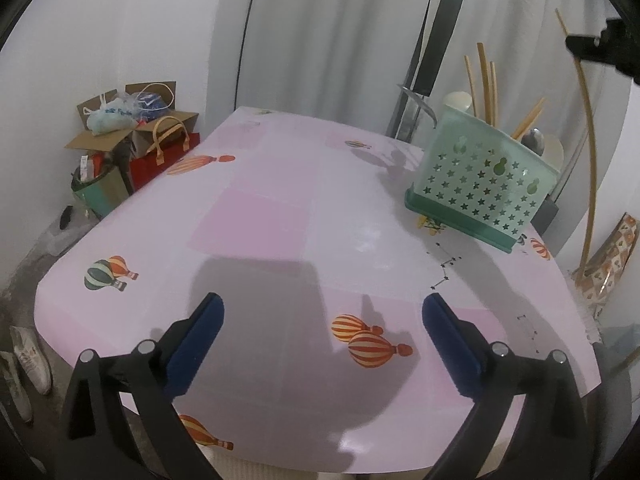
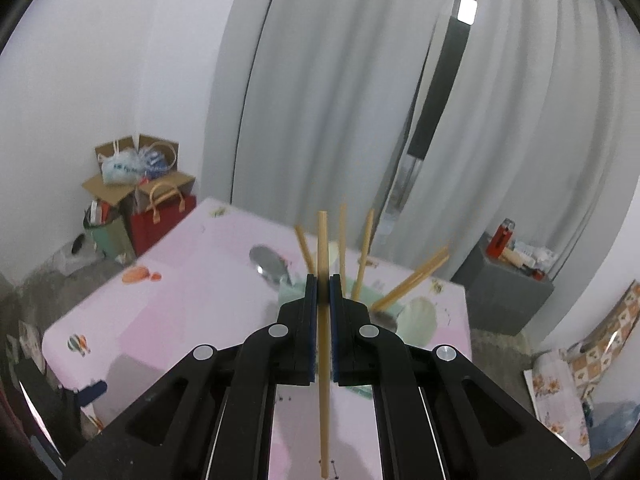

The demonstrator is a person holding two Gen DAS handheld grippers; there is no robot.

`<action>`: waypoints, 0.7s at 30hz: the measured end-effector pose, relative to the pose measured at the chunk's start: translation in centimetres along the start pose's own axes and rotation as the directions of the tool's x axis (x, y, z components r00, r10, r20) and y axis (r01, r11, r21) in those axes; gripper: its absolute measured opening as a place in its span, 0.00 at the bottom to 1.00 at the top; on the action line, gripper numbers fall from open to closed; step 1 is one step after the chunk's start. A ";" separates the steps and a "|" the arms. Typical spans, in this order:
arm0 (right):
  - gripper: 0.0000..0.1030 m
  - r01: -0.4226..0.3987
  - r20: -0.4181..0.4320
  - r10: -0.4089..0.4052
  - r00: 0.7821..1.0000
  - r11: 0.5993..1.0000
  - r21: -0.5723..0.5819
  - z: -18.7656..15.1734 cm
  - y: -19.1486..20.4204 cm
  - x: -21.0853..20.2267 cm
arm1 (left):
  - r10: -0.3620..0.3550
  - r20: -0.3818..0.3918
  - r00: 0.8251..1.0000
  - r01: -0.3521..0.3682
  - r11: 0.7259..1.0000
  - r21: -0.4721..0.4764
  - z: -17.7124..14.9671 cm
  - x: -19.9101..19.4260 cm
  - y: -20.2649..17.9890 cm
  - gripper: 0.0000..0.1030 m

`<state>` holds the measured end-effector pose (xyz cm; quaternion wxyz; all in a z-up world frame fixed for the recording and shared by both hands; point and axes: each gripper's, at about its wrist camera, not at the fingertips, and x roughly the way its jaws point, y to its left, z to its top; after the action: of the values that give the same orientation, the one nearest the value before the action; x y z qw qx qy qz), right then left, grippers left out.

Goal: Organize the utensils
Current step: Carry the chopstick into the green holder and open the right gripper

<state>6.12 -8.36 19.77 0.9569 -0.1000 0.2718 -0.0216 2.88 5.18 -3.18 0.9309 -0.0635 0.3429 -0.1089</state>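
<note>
A green utensil holder [image 1: 484, 178] with star-shaped holes stands at the far right of the pink table [image 1: 260, 208]. Several wooden chopsticks [image 1: 486, 80] and a metal spoon [image 1: 534, 140] stick out of it. My left gripper [image 1: 322, 316] is open and empty, low over the table's near edge. My right gripper [image 2: 323, 280] is shut on a wooden chopstick [image 2: 323, 360], held upright above the holder [image 2: 294, 294]; this chopstick also shows in the left wrist view [image 1: 588, 128]. More chopsticks [image 2: 366, 248] and a spoon [image 2: 268, 262] stand in the holder below.
Cardboard boxes, plastic bags and a red bag [image 1: 160, 156] sit on the floor beyond the table's left side. Grey curtains [image 1: 340, 40] hang behind. A grey box [image 2: 508, 288] with bottles stands at the right. Shoes [image 1: 32, 360] lie on the floor at left.
</note>
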 end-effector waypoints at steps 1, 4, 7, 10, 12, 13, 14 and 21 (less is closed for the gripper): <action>0.04 0.002 0.015 -0.002 1.000 1.000 0.005 0.3 -0.3 -0.3 | 0.004 -0.001 1.000 -0.004 1.000 -0.001 0.0 0.0 0.0 0.95; 0.04 0.002 0.054 -0.003 0.999 1.000 0.025 1.0 -1.1 -1.0 | 0.012 0.001 1.000 -0.012 1.000 -0.005 0.2 0.1 0.0 0.95; 0.04 -0.009 0.088 0.005 0.996 0.999 0.052 1.3 -2.1 -1.4 | 0.020 0.009 1.000 -0.020 1.000 -0.003 0.3 -0.1 -0.2 0.95; 0.04 -0.027 0.131 0.018 0.991 0.997 0.068 1.8 -2.9 -1.9 | 0.021 0.015 1.000 -0.021 1.000 -0.001 0.3 -0.2 -0.5 0.95; 0.04 -0.048 0.162 0.035 0.986 0.996 0.075 2.2 -3.2 -2.2 | 0.022 0.016 1.000 -0.022 1.000 0.002 0.4 -0.3 -0.7 0.95; 0.04 -0.055 0.177 0.041 0.983 0.996 0.075 2.4 -3.4 -2.3 | 0.022 0.016 1.000 -0.022 1.000 0.002 0.4 -0.3 -0.8 0.95; 0.04 -0.064 0.197 0.048 0.979 0.995 0.077 2.7 -3.6 -2.4 | 0.023 0.015 1.000 -0.023 1.000 0.000 0.5 -0.3 -0.9 0.95; 0.04 -0.087 0.270 0.057 0.961 0.991 0.100 3.9 -5.7 -2.0 | 0.008 0.037 0.999 -0.008 1.000 0.008 0.9 -0.3 -2.2 0.95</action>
<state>6.56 -13.06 25.15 0.9890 -0.0385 0.1423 0.0118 2.91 3.16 -1.93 0.9377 -0.0605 0.3255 -0.1054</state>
